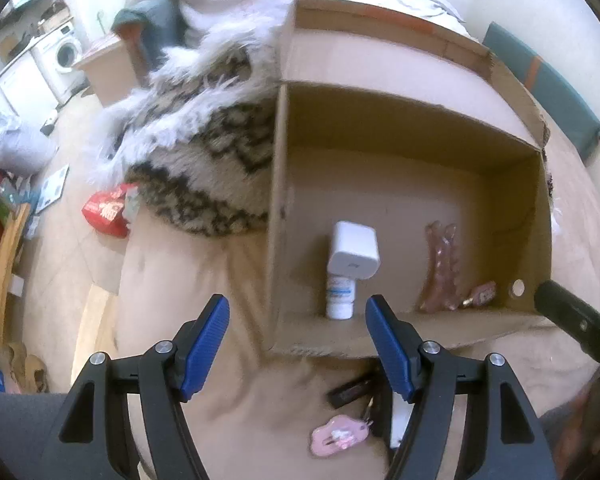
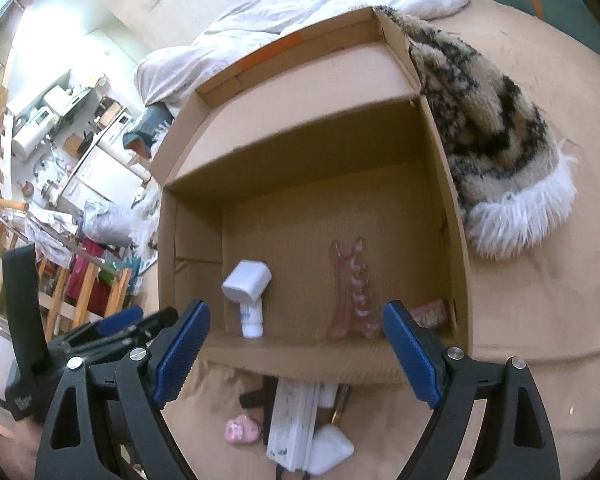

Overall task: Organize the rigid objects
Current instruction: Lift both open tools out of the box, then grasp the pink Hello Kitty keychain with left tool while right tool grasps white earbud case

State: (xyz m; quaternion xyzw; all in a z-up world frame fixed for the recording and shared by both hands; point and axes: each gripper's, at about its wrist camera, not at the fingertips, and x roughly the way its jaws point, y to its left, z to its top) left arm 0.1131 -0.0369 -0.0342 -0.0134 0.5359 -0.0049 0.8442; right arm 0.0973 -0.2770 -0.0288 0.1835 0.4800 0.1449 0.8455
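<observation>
An open cardboard box (image 1: pixel 404 132) (image 2: pixel 308 148) stands on a beige bed cover. Inside it are a white bottle with a square cap (image 1: pixel 350 268) (image 2: pixel 249 292), a pink translucent hair clip (image 1: pixel 440 268) (image 2: pixel 352 292) and a small pink item (image 1: pixel 482 294) (image 2: pixel 430 312) in the corner. In front of the box lie a pink keychain (image 1: pixel 338 436) (image 2: pixel 242 430), a black item (image 1: pixel 350 390) and a white box (image 2: pixel 294 424) with a white block (image 2: pixel 328 450) beside it. My left gripper (image 1: pixel 298 344) is open and empty above the cover. My right gripper (image 2: pixel 296 352) is open and empty too.
A furry patterned rug (image 1: pixel 204 148) (image 2: pixel 488 140) lies against the box. A white duvet (image 2: pixel 300 12) is bunched behind it. A red bag (image 1: pixel 108 212) lies on the floor. The right gripper's black body (image 1: pixel 576 316) shows at the box's right corner; the left tool (image 2: pixel 100 332) shows beside the right.
</observation>
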